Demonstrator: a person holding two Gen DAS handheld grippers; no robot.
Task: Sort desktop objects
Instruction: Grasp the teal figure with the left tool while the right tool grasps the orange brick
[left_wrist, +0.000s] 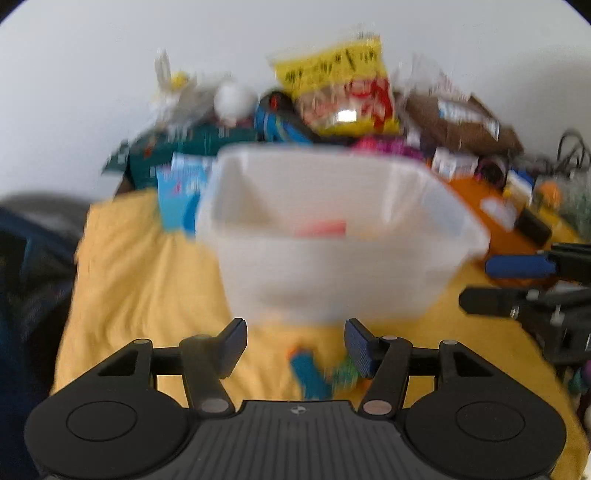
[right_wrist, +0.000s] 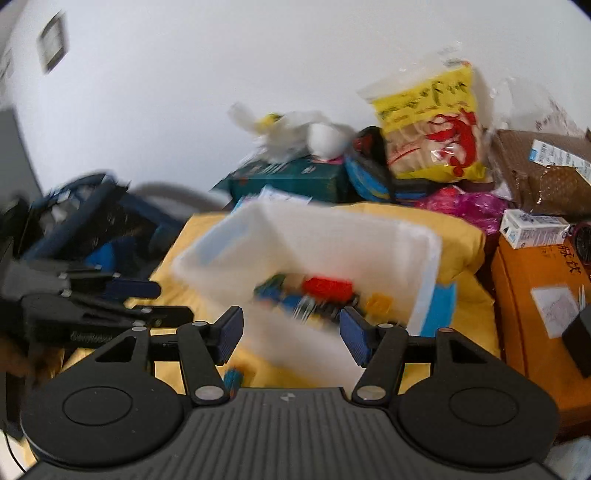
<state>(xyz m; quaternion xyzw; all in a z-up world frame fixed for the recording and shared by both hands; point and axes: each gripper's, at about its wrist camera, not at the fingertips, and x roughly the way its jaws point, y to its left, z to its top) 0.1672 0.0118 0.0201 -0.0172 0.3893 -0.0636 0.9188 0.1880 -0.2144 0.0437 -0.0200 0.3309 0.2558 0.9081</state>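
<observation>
White translucent plastic bin (right_wrist: 306, 258) is sitting mid-table on a yellow cloth (left_wrist: 140, 280), w/ both grippers approaching it from the near side. Inside the bin, several small items are already lying: a red block (right_wrist: 327, 288), a yellow piece (right_wrist: 378, 302), plus blue and dark bits too blurred to name, so sorting is looking partly done. Still waiting outside, on the cloth just in front of the bin, are a blue-and-orange item (left_wrist: 308, 373) and a green multicoloured one (left_wrist: 345, 373); exact type can't be told thru the blur. Left gripper (left_wrist: 295, 347) is hovering over these two w/ fingers spread wide, nothing between them. Right gripper (right_wrist: 291, 336) is pointing at the bin's near wall, fingers also wide apart and holding nothing. Behind the bin, clutter is piling up along a plain white wall (right_wrist: 184, 92): a yellow snack bag w/ red print (right_wrist: 436, 125), a teal box (right_wrist: 288, 177), a brown package (right_wrist: 543, 173), a pink bag (right_wrist: 465, 206), an orange box (right_wrist: 528, 291) to the right. A dark blue bag or chair (right_wrist: 99, 225) is standing off the table's left.
</observation>
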